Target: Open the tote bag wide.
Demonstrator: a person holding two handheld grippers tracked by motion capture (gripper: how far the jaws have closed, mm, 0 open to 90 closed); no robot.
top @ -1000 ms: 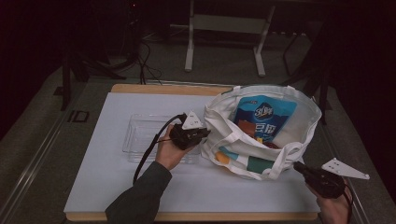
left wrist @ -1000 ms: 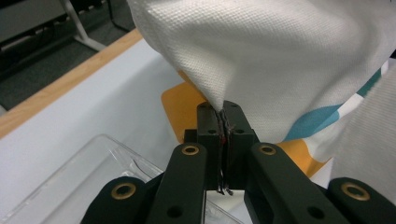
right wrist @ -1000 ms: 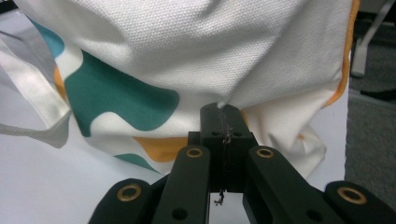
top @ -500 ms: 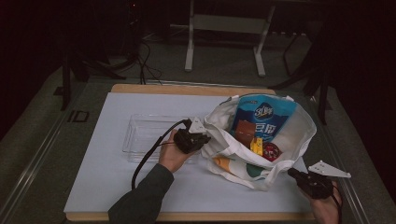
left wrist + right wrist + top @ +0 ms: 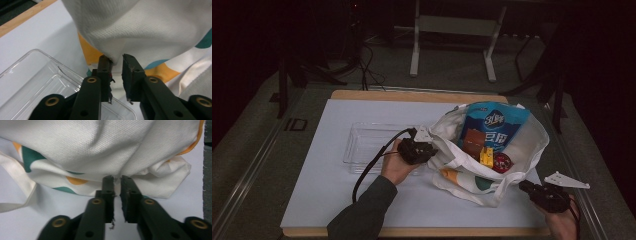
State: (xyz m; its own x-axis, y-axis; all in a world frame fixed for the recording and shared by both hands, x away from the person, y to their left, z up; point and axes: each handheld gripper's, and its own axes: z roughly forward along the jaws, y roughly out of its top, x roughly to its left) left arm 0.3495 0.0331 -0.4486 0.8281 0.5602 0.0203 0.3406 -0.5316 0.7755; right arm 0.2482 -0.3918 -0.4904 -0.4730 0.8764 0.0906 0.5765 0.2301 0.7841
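Fingers point(image 5: 131, 72) over white table point(image 5: 337, 190), dim room

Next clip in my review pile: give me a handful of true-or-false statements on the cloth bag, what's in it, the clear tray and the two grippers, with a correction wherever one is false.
1. The white cloth bag lies on the white table top with its mouth open. True.
2. A blue snack packet sticks out of the bag. True.
3. The clear plastic tray holds a red can. False: the tray is empty, and the small brown, yellow and red items sit inside the bag.
4. The left gripper is at the bag's rim, and its jaws have just been opening, with a gap between them. True.
5. The right gripper is lifting the blue packet. False: it is at the bag's cloth edge near the person, its jaws have just been opening, and it holds no packet.
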